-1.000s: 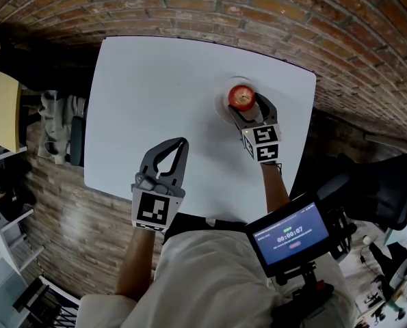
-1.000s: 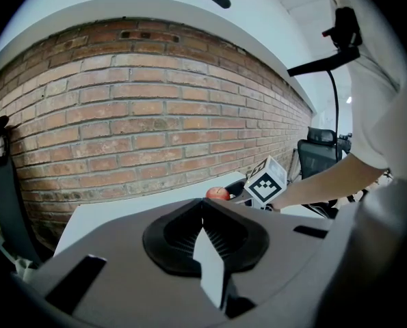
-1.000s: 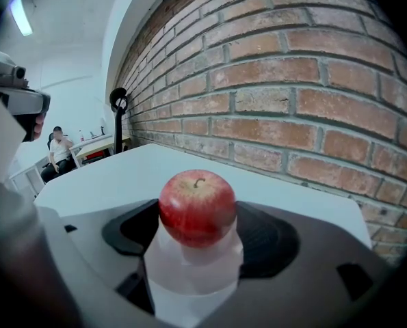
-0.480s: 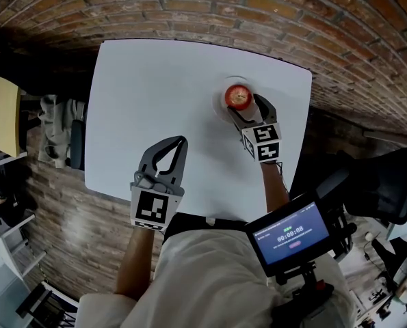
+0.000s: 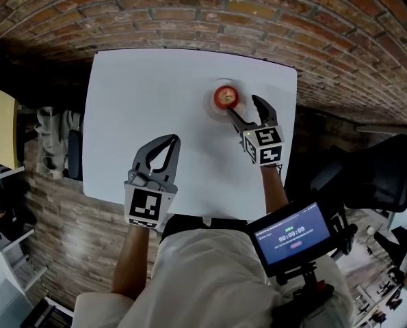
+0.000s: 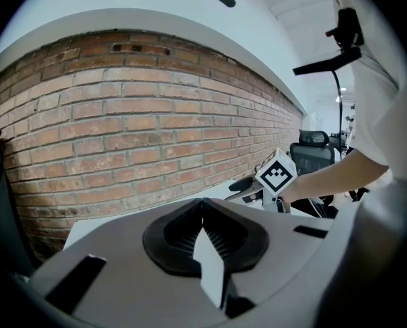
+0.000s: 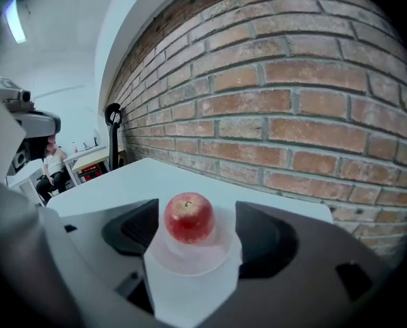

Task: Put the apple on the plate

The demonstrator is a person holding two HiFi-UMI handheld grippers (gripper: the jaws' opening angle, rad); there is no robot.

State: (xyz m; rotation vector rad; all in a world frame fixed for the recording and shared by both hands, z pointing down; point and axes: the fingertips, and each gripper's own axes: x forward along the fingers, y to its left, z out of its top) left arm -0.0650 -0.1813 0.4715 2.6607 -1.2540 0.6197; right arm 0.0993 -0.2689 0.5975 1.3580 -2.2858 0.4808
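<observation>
The red apple rests on a small white plate at the far right of the white table. My right gripper is open just on the near side of the plate, its jaws spread apart and holding nothing. In the right gripper view the apple stands stem up on the plate, ahead of the two dark jaws and not touching them. My left gripper is shut and empty over the table's near middle. Its pads meet tip to tip.
A brick wall runs close behind the table's far edge. The plate lies near the table's right edge. A dark chair stands to the right. A screen with a timer hangs at the person's waist. Shelving is at the left.
The right gripper's jaws were around the apple; now they have drawn back toward me and the apple stays on the plate. The left gripper has held still.
</observation>
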